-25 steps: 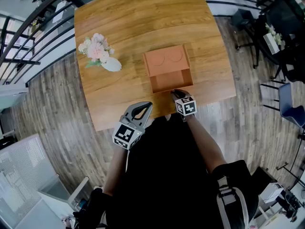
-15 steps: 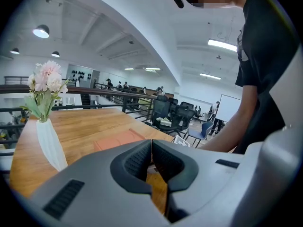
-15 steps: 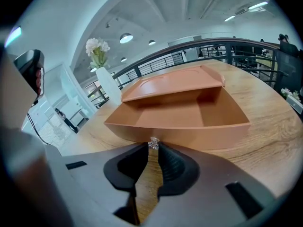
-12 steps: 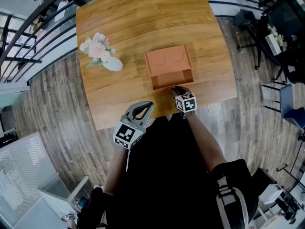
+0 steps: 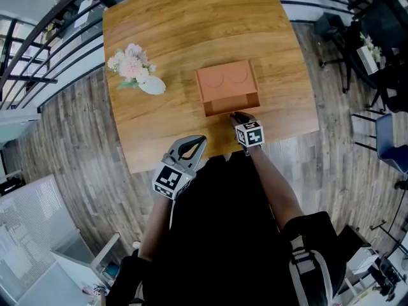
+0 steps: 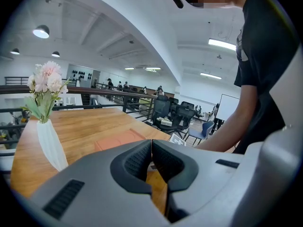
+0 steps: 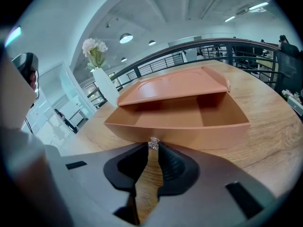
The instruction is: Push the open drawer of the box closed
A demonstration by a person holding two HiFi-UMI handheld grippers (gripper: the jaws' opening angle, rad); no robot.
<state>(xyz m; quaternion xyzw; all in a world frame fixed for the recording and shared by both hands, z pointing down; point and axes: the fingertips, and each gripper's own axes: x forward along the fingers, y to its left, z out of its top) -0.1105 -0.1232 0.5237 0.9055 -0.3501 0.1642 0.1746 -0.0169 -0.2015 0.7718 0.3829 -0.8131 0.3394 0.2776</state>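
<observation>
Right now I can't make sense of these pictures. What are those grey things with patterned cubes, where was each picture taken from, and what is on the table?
No robot: a person holds a two-jaw gripper in each hand, and the cubes are part of them. The picture from above comes from a camera on the person's head; the other two come from cameras riding on each gripper, looking along its jaws. On the table stand a white vase of flowers and a brown box with its drawer partly open. The right gripper has its jaws closed on the drawer's knob. The left gripper is shut and empty, by the table's near edge.
</observation>
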